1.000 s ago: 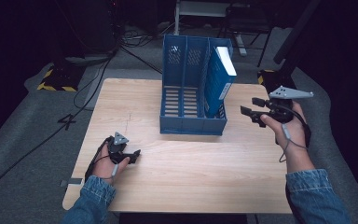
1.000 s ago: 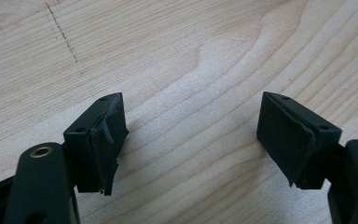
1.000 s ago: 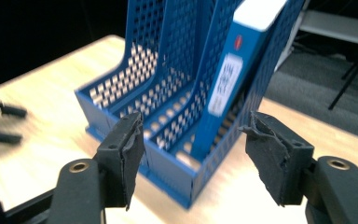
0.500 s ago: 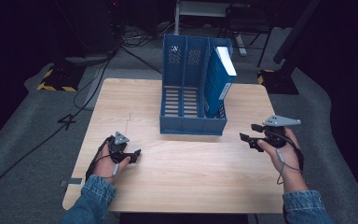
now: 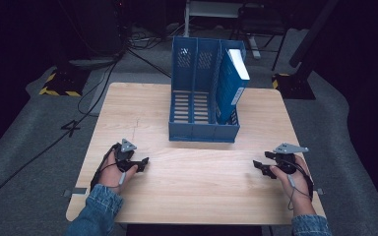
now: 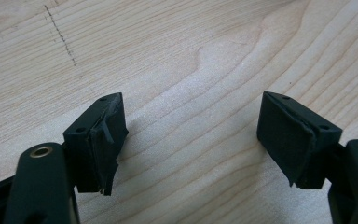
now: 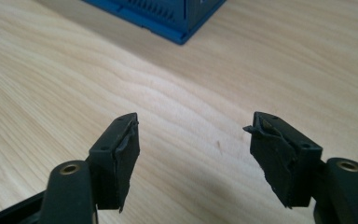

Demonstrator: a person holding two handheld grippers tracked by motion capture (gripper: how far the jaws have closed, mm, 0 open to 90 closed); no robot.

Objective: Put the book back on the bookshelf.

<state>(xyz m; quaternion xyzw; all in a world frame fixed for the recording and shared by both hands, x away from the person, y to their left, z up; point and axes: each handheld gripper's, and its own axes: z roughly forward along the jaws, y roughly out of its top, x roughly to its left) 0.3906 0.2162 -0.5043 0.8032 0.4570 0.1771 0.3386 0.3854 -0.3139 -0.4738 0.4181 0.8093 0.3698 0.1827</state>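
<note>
Left gripper (image 5: 140, 162): held in the person's left hand (image 5: 112, 169) at the near left of the wooden table (image 5: 197, 196), low over the surface. Jaws released, standing wide apart with nothing between them; in the left gripper view (image 6: 191, 135) bare wood grain and a faint dotted pencil line show beyond the pads. Denim sleeve (image 5: 94, 212) enters from the bottom edge.

Table: pale wood, rectangular, on grey carpet. Dark cables trail across the floor at the far left.

File rack (image 5: 204, 96): blue plastic, three upright compartments with slatted floors, standing at the middle of the table toward the far side, open front facing the person. Left and middle compartments hold nothing.

Book (image 5: 232, 83): blue cover, white page edge uppermost, standing in the rack's rightmost compartment and leaning slightly.

Right gripper (image 5: 260, 166): held in the person's right hand (image 5: 295, 179) at the near right of the table, well apart from the rack, grey three-cornered plate on top. Jaws released, wide apart, empty; in the right gripper view (image 7: 193, 140) they point toward a near corner of the blue rack (image 7: 168, 18), with bare table between.
</note>
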